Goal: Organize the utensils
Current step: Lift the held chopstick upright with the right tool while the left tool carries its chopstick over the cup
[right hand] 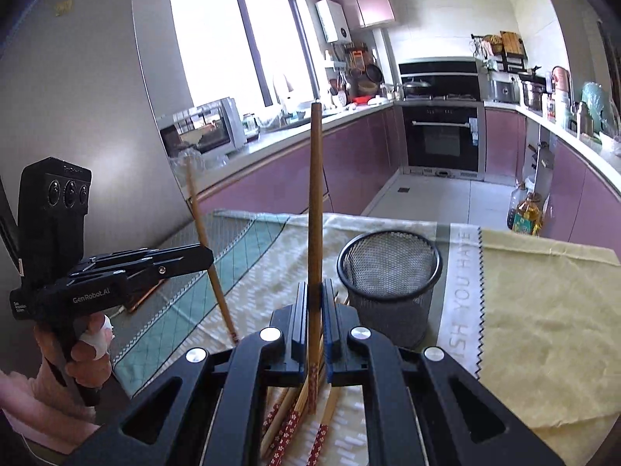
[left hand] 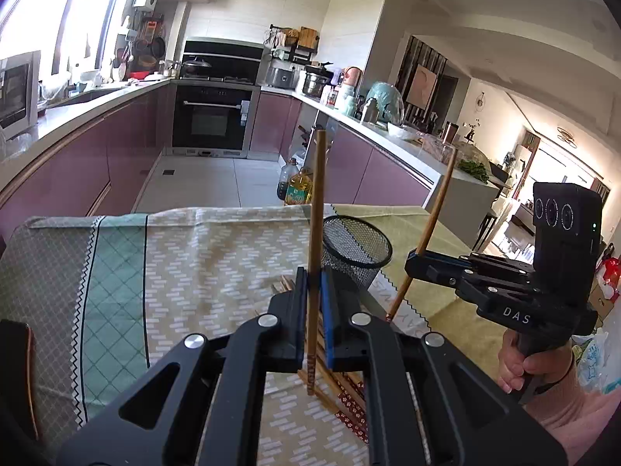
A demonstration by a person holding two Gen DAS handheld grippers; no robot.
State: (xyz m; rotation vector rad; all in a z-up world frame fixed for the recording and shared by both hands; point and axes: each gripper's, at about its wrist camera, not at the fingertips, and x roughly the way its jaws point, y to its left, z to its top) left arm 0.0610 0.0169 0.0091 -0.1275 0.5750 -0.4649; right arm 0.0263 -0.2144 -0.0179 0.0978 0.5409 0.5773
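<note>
Kitchen w/ purple cabinets behind; patterned tablecloth (left hand: 186,256) covers the table up to its far edge.

Left wrist view: left gripper (left hand: 311,283) clamped tight on one chopstick (left hand: 315,225), held near upright above the cloth. Mesh cup (left hand: 357,252) stands just right of the jaws, open floor beyond the table edge. Right gripper (left hand: 417,256) sits right of the cup, pinching its own chopstick (left hand: 431,225) (tilted), lower tip near the cloth.

Right wrist view: right gripper (right hand: 314,306) shut on an upright chopstick (right hand: 315,209). Loose chopsticks (right hand: 295,419) lie under it. Mesh cup (right hand: 390,283) just right, bare yellow cloth (right hand: 543,330) beyond. Left gripper (right hand: 207,256) well left, gripping a slanted chopstick (right hand: 211,264).
</note>
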